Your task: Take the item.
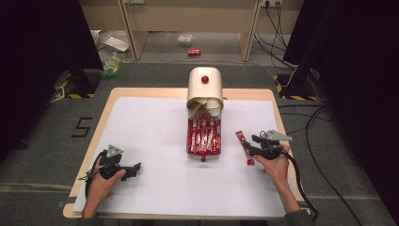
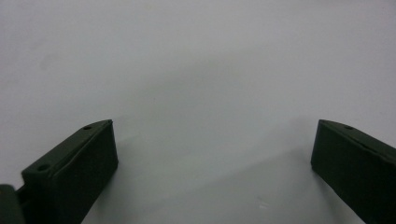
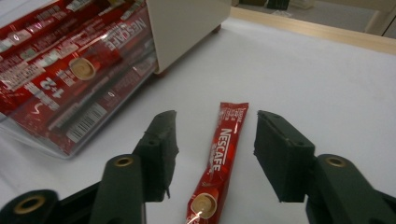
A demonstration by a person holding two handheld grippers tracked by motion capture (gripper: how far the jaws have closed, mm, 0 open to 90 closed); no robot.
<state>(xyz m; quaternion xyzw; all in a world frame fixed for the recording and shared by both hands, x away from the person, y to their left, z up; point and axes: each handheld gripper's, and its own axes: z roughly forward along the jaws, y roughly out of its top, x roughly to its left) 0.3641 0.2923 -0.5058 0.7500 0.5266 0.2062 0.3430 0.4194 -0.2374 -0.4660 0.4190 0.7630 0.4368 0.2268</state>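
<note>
Red Nescafe sachet [image 3: 219,158] lies flat on white sheet beside clear drawer [image 3: 60,74]

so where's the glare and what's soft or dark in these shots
Right gripper view: glare streaks the clear drawer, the tongs look soft, the sachet reads sharp. Left gripper view: tongs shadow the white sheet. High view: dark side edges.

My wooden table [image 1: 100,117] carries a white sheet [image 1: 150,141]. On the grey floor [image 1: 42,146] to my left is a black 5 [image 1: 81,127]. Black cables [image 1: 316,123] snake along my right. Far ahead lie a small red packet [image 1: 194,52] and, further left, a green bundle [image 1: 112,68].
</note>
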